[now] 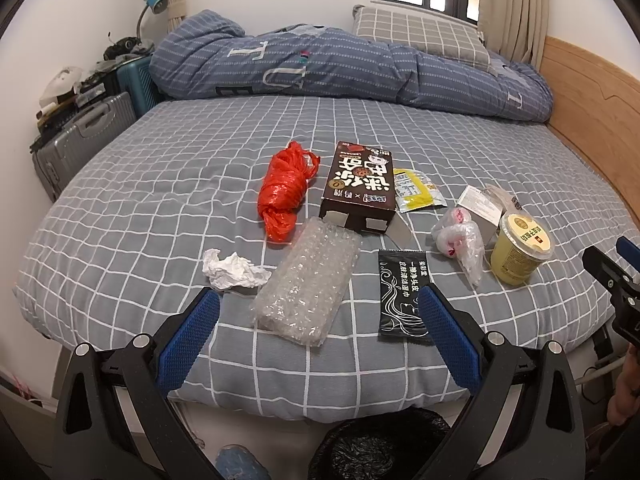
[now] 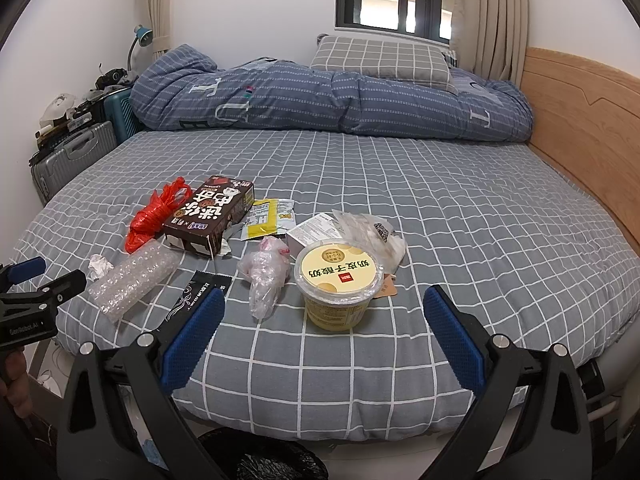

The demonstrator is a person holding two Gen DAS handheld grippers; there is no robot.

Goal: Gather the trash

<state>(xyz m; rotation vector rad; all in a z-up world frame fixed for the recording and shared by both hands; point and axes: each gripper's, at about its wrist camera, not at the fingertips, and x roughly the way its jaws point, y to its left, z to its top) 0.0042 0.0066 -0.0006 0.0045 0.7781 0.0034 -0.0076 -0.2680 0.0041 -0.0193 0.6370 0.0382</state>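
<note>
While both tools hang just off the near edge of the bed, a bin lined with a black bag sits on the floor below them at six o'clock; the left gripper is spread wide and empty, its blue pads either side of the bubble wrap, whose long axis runs from seven o'clock toward one; the right gripper is likewise wide and empty, with the yellow yogurt cup upright straight ahead at twelve o'clock. Beside the wrap lie a crumpled tissue at its nine o'clock and a black wet-wipe sachet at three, lengthwise toward the bedding; a clear plastic bag lies just left of the cup; farther out, a brown snack box, a knotted red bag, a yellow wrapper and a small white carton crowd together; beyond them a rolled blue quilt lies across the bed, with a checked pillow behind it.
</note>
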